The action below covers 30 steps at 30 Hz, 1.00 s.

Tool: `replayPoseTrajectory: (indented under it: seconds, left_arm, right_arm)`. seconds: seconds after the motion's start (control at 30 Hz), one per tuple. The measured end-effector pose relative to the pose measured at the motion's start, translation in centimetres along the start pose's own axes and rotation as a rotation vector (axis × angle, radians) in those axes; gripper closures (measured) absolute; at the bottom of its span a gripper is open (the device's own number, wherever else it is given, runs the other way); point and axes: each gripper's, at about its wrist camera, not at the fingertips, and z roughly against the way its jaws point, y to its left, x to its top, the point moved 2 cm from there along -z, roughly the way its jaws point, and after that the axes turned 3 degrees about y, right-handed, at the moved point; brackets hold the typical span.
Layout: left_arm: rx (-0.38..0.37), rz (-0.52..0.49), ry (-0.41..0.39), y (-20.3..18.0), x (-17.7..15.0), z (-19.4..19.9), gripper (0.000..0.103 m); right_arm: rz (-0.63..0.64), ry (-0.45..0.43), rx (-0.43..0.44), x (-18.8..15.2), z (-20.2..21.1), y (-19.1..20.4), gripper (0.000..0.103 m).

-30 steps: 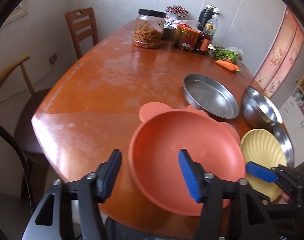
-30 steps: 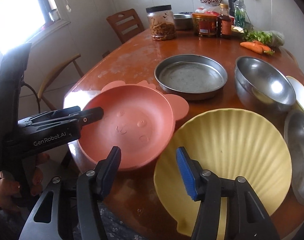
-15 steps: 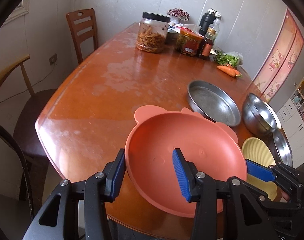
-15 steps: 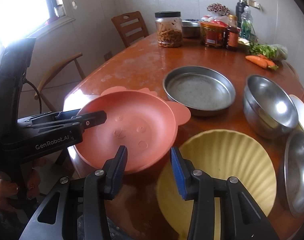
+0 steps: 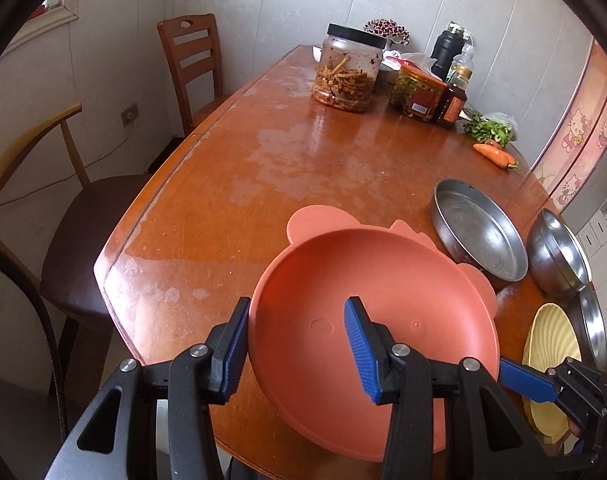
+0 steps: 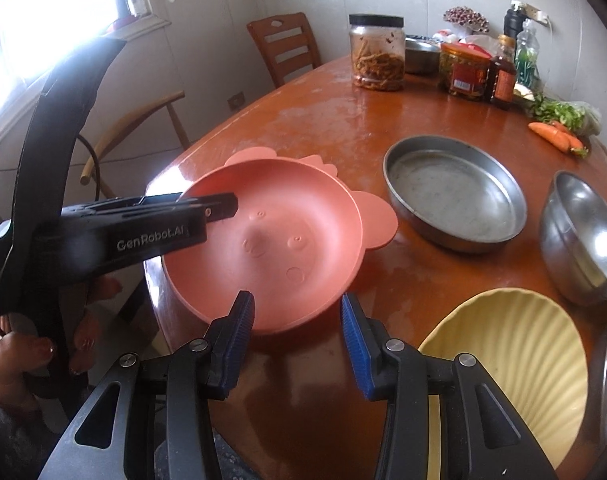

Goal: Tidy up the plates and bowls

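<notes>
A salmon-pink bear-eared bowl [image 5: 383,320] sits at the near edge of the brown table [image 5: 283,152]; it also shows in the right wrist view [image 6: 271,240]. My left gripper [image 5: 295,344] is open and straddles the bowl's near-left rim, one finger outside, one inside. My right gripper [image 6: 297,340] is open and empty, just in front of the pink bowl's near rim, with the yellow shell-shaped plate [image 6: 515,364] to its right. A flat steel pan [image 6: 455,196] and a steel bowl [image 6: 583,232] stand beyond.
Jars [image 5: 349,68], bottles [image 5: 453,92], greens and carrots [image 5: 495,154] stand at the table's far end. A steel plate [image 5: 593,328] lies at the right edge. Wooden chairs [image 5: 191,64] stand left of the table. The table's near edge is right under both grippers.
Both grippers have drawn back and up and narrowed somewhat. The left one has come around the pink bowl's rim. The right one has shifted left, from the yellow plate towards the pink bowl.
</notes>
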Motion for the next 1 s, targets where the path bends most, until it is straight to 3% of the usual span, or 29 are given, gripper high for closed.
replayPoseTrajectory:
  seconds: [0.37, 0.67, 1.0]
  left_arm:
    - [0.006, 0.018, -0.013, 0.3, 0.0, 0.1, 0.056]
    - [0.083, 0.037, -0.047, 1.0, -0.3, 2.1, 0.052]
    - [0.004, -0.013, -0.119, -2.7, -1.1, 6.7, 0.046]
  right_arm:
    - [-0.026, -0.015, 0.041, 0.0, 0.3, -0.3, 0.056]
    - [-0.033, -0.06, 0.021, -0.3, 1.5, -0.6, 0.051]
    - [-0.065, -0.138, 0.017, -1.2, 5.3, -1.9, 0.049]
